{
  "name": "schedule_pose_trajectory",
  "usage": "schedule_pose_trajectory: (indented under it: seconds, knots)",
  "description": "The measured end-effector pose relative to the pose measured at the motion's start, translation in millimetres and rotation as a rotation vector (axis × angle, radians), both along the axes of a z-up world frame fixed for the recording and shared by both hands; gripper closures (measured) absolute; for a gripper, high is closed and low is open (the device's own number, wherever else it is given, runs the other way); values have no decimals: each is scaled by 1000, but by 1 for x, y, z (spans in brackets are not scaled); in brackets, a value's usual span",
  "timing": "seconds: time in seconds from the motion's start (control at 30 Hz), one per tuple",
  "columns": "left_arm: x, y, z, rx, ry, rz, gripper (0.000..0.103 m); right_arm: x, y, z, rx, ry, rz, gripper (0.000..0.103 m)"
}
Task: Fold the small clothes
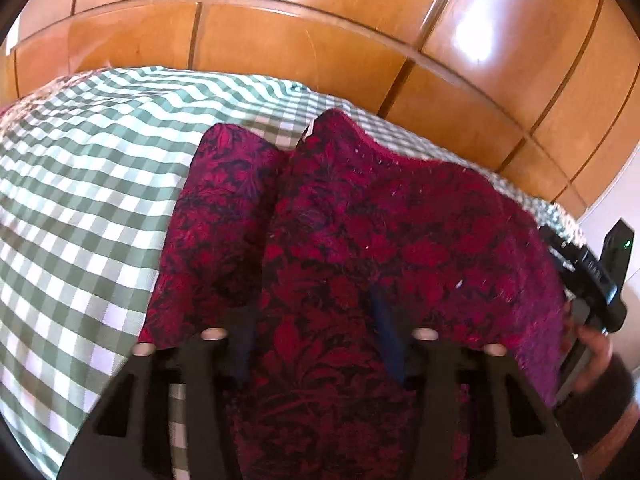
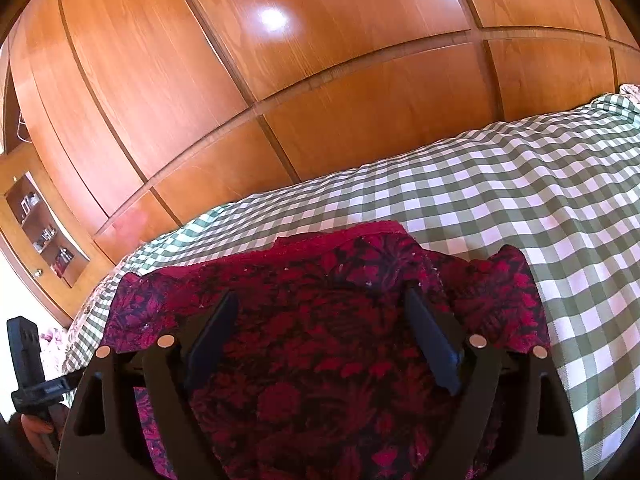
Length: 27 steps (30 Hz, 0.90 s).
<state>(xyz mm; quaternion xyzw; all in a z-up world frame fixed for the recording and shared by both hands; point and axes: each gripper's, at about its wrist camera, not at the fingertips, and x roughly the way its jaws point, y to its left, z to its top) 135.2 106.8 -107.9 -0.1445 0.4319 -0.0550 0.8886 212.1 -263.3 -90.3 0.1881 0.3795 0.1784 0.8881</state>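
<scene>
While you've got both grippers hovering over the near edge of that red patterned garment (image 1: 400,232), the thing to watch is how it runs away from you. It's lying on the green checked bedspread (image 1: 88,168), with its long side stretching from your hands toward the wooden wardrobe (image 1: 320,48) at the back. A second flap or sleeve sits off to the outer side, and there's a visible seam between it and the main panel.

Your left gripper (image 1: 316,344) has its jaws set fairly narrow with cloth running up between the fingers. It's too blurry there to say whether the pads are actually pinching it, so I can't call that one.

Your right gripper (image 2: 320,340) is spread wide. The fabric passes under and between its fingers, and they don't look like they're pressing on anything.

Both hands look about equally close to the near hem, left one on its own side, right one on the other. My guess is the next fold goes away from you along that long axis, so you'd want both sides gripped evenly or it'll skew.
</scene>
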Motion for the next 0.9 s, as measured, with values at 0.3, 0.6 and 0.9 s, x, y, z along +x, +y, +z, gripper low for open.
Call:
schedule_pose_trajectory:
  seconds: [0.3,0.6,0.9]
  knots:
    - [-38,34,30,-93,-30,54,91,3,5,0,-77,30,-24,17]
    - [-23,18,-3,-14,-22,66,83,3,10,-1,-111,24,-21,16]
    - [-33,24,47,-27,-133,194,49,0,14,0,-139,11,-28,16]
